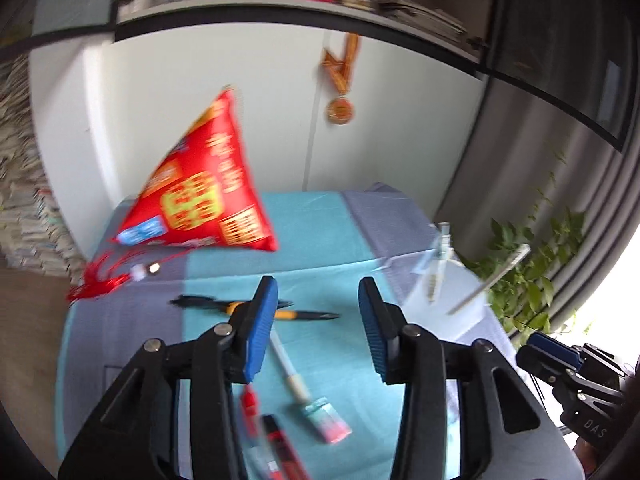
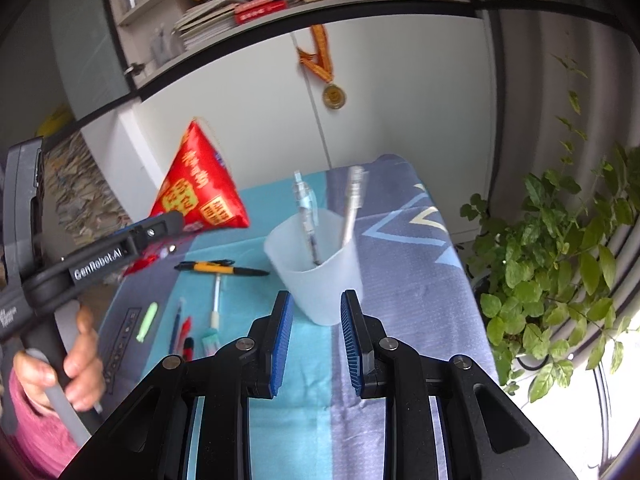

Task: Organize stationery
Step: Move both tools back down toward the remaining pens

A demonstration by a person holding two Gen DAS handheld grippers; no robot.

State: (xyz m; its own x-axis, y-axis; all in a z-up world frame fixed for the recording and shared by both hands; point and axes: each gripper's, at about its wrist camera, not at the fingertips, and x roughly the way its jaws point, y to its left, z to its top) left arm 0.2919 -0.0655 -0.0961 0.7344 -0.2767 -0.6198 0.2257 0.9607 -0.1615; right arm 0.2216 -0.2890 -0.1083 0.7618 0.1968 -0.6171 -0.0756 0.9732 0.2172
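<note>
— Left gripper (image 1: pixel 318 320)? Right gripper (image 2: pixel 312 340)?
— Both parted, holding nothing, above the teal-and-lavender tablecloth (image 2: pixel 400 280).
— Translucent white plastic cup (image 2: pixel 320 276)?
— Near the right edge, holding two pens. Black-and-yellow pen (image 1: pixel 280 312) lying loose mid-cloth, bare cloth between.

red triangular pouch (image 1: pixel 200 196) on patterned cloth (image 2: pixel 400 272); medal (image 2: pixel 334 96); plant (image 2: pixel 560 264)

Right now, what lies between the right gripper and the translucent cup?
Nothing: in the right wrist view only bare cloth separates the open right gripper from the translucent cup, which holds two pens.
</note>
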